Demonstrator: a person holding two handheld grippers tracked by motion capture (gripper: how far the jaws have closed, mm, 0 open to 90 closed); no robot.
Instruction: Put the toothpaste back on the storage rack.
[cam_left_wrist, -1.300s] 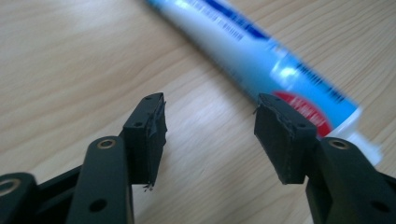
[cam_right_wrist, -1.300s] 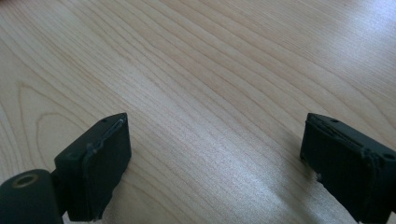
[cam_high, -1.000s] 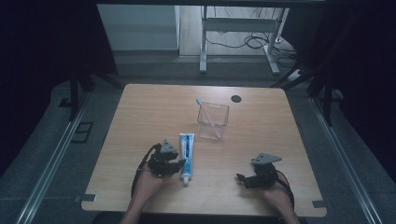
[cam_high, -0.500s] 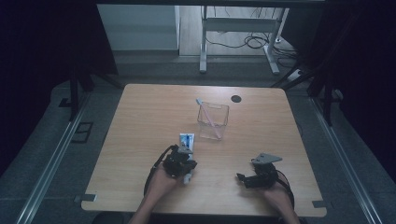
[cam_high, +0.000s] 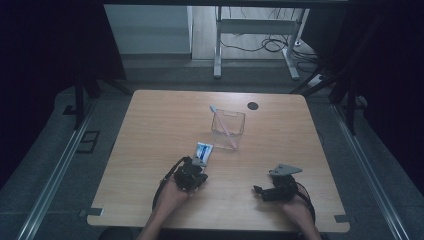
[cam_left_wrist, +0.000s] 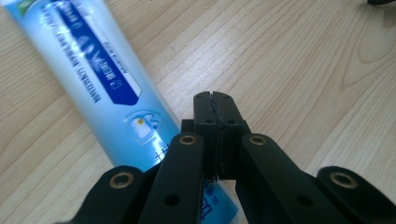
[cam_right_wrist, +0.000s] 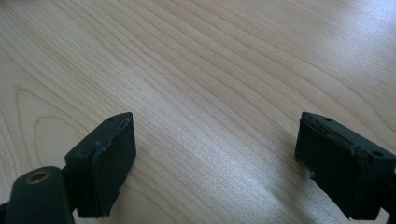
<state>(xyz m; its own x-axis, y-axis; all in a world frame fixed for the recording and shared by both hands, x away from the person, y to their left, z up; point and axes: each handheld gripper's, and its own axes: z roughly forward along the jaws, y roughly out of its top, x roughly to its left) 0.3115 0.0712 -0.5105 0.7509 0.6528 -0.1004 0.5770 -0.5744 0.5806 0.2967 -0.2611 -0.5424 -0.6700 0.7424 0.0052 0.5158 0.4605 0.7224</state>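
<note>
A blue and white toothpaste tube lies on the wooden table, pointing away from the person. My left gripper hovers over the tube's near end. In the left gripper view its jaws are pressed together with nothing between them, and the tube runs beneath and to their left. My right gripper rests low at the front right. Its jaws stand wide apart over bare wood. A clear plastic box beyond the tube holds a leaning toothbrush.
A small black disc lies near the far edge of the table. Dark curtains flank both sides. A metal stand and cables sit on the floor behind the table.
My left gripper has moved right, from beside the tube to over its near end. The right gripper has stayed put.
</note>
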